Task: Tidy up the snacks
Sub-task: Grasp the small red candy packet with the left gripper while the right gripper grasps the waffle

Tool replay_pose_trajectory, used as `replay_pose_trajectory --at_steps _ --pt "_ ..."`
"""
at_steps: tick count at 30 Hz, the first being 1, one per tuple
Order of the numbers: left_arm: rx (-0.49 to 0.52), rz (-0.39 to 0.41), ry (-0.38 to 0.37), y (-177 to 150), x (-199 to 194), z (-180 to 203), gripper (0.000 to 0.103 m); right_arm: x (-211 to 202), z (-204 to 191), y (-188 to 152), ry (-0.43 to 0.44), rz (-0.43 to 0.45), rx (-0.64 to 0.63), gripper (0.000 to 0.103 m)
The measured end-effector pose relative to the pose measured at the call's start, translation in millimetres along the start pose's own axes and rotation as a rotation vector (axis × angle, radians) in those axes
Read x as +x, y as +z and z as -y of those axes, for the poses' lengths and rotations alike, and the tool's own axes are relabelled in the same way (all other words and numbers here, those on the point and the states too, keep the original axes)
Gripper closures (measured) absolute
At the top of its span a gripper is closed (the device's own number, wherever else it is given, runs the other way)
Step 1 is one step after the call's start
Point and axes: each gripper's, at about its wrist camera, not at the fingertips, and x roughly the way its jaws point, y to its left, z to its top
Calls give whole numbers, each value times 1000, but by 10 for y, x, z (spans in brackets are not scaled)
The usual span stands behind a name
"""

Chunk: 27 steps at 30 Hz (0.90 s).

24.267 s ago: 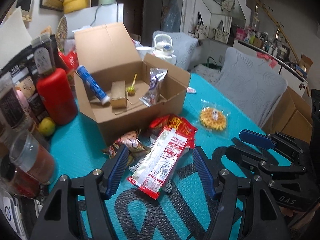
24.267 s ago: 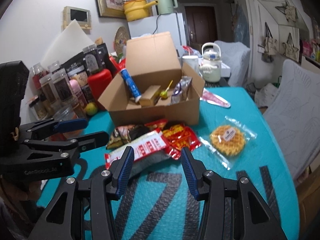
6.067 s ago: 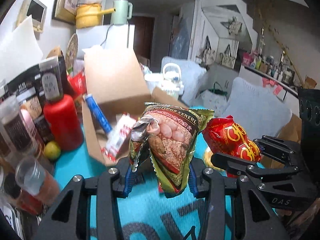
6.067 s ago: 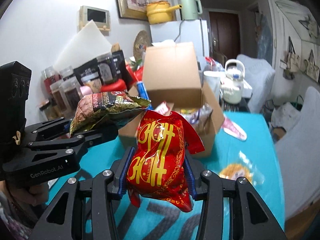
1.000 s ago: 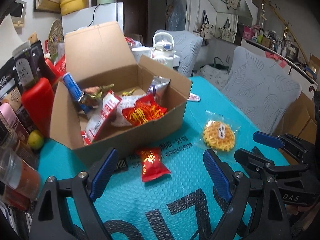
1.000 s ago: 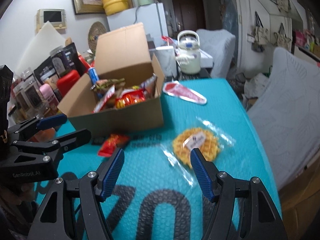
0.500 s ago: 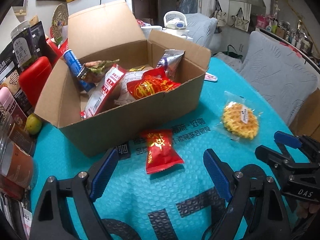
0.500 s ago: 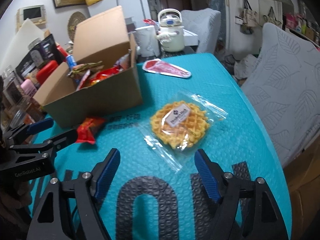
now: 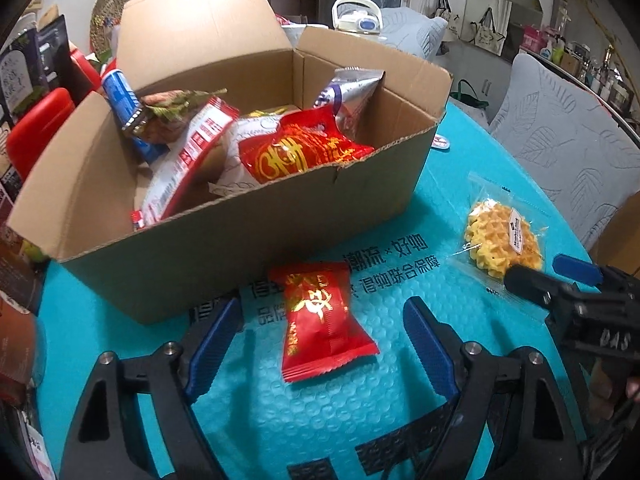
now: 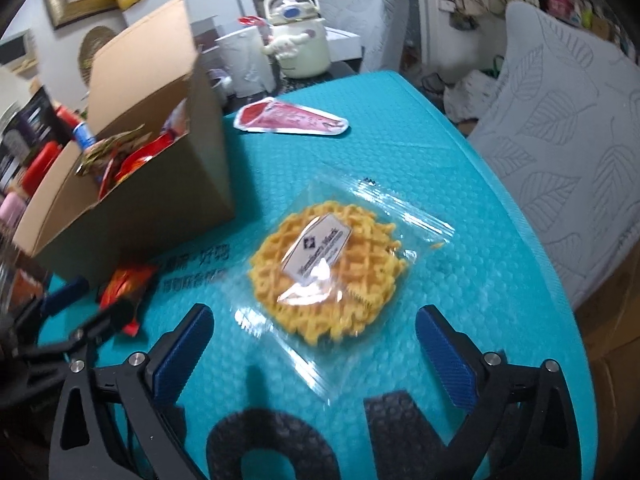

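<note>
A cardboard box holds several snack packs; it also shows in the right wrist view. A small red candy pack lies on the teal mat just in front of the box, between the fingers of my open left gripper. A waffle in a clear wrapper lies to the right of the box, just beyond my open right gripper. The waffle and right gripper also show in the left wrist view. The red pack shows at the left of the right wrist view.
A pink-and-white flat packet lies on the mat behind the box. A cream kettle and white cup stand beyond it. Jars and a red bottle crowd the left side. A grey cushioned chair stands at the right.
Both grippers have moved forward and lower. The left has closed in around the red candy pack. The right has come up to the waffle. Both stay open.
</note>
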Motion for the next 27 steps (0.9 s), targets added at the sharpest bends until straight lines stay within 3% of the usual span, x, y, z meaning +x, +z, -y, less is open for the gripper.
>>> replay_pose_trajectory --at_steps 7,11,13,17,19,23,27 --pt "-2 -30 -9 -1 142 -32 40 237 -74 249 -33 -31 -28 0" --pt "-10 -35 -23 -14 179 -69 41 367 -171 325 -42 -62 -66 0" --pt "-12 -30 -27 -11 183 -89 41 436 -235 314 -54 -78 -89 0" --pt "-28 -30 -39 13 207 -154 55 516 -399 193 -127 -78 -196 0" --pt "-35 -37 -50 6 230 -184 62 489 -400 134 -107 -60 -198 0" --pt "-35 -30 -55 -24 212 -189 62 394 -400 48 -100 -31 -222 16" --pt "-16 -37 -51 -107 133 -139 62 286 -409 -59 -89 -25 -244 19"
